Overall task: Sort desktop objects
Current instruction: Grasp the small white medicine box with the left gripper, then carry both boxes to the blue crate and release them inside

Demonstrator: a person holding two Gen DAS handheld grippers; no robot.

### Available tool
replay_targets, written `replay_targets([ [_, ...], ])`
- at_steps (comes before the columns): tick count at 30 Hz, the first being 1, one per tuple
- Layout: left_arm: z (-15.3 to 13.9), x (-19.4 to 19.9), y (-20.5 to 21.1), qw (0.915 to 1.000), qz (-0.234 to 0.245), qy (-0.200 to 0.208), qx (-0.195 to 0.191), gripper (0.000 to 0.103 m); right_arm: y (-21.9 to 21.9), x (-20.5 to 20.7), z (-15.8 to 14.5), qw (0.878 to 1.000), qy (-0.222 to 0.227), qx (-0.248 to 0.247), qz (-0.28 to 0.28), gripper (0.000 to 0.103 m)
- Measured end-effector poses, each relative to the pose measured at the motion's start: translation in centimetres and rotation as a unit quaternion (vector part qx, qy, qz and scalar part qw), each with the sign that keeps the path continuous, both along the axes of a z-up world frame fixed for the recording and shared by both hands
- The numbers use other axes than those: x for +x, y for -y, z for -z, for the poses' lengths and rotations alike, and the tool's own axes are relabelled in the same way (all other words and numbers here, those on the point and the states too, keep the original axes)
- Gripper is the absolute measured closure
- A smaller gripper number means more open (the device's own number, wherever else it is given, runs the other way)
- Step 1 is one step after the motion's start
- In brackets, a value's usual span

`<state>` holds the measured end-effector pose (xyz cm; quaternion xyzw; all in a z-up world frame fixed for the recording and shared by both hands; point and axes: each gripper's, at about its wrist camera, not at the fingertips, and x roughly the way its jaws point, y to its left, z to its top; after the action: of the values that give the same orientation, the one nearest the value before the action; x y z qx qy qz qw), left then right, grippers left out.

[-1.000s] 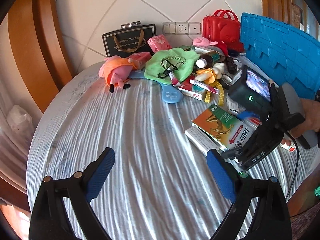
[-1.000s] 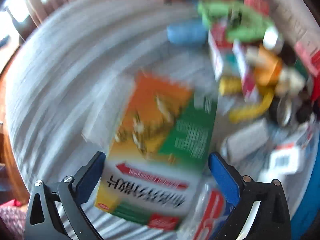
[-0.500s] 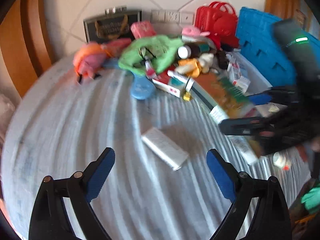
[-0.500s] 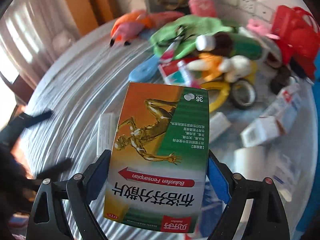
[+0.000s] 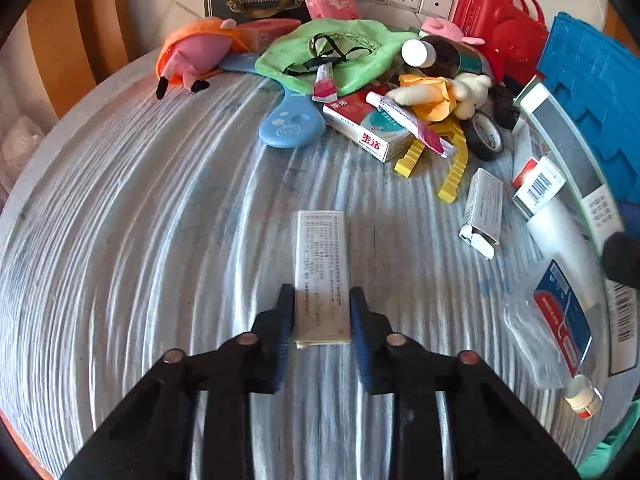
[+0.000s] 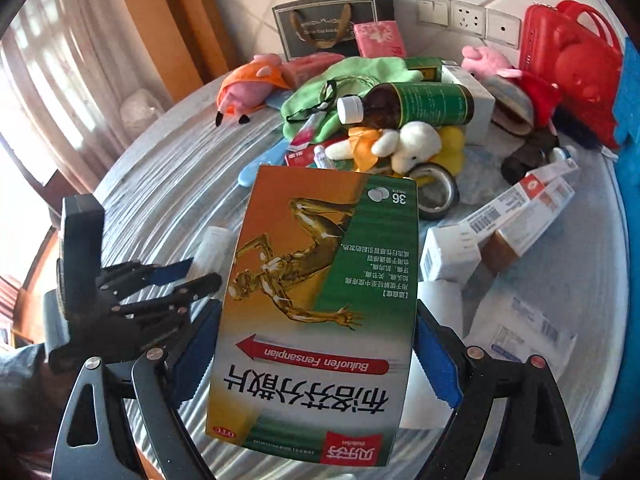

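A slim white box [image 5: 322,256] with small print lies on the round grey-streaked table [image 5: 120,220]. My left gripper [image 5: 322,300] points down at it, jaws closing, and the blue pads [image 5: 286,312] press the near end of the box from both sides. The right wrist view shows that left gripper [image 6: 180,276] at the left, low over the table. My right gripper [image 6: 316,340] is shut on a large orange and green medicine box [image 6: 320,280], held up above the table.
A pile fills the far side: pink plush [image 5: 196,52], green cloth [image 5: 332,56], brown bottle [image 5: 444,56], black tape roll [image 5: 486,136], yellow clamp [image 5: 448,160], several small cartons [image 5: 482,212]. A blue basket [image 5: 592,92] and red case [image 5: 500,16] stand right.
My left gripper came down over the white box and went from wide open to shut on it. The right gripper lifted the orange-green box off the table.
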<state>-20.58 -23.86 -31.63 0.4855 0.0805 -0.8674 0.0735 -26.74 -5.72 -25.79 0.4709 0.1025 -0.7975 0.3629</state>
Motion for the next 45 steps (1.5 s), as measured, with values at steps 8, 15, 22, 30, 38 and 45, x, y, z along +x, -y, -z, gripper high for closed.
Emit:
replay_targets([
  [8,-1.9,0.4,-0.6,0.9987,0.041,-0.013,-0.029,0.078,-2.4,0.0,-1.7,0.999,-0.029,-0.012,0.017,0.013],
  [15,-9.4,0.2,-1.9,0.9875,0.097,-0.096,-0.078,0.078,-3.8,1.1,-5.9,0.996,-0.067,-0.034,0.048,0.013],
  [22,-18.5,-0.8,-6.2,0.9534,0.205,-0.202,-0.091,0.078,-6.4,4.5,-13.7,0.978,-0.152,-0.056,0.13,0.013],
  [30,-28.5,-3.0,-16.9,0.8922,0.31,-0.321,-0.067,0.078,-15.3,9.2,-23.8,0.923,-0.28,-0.07,0.253,0.013],
  [38,-33.8,-5.5,-32.2,0.8473,0.385,-0.362,-0.053,0.078,-29.8,8.6,-30.1,0.864,-0.336,-0.054,0.37,0.013],
  [45,-35.2,-7.3,-42.4,0.8379,0.402,-0.361,-0.075,0.077,-38.5,5.7,-30.8,0.842,-0.327,-0.061,0.425,0.013],
])
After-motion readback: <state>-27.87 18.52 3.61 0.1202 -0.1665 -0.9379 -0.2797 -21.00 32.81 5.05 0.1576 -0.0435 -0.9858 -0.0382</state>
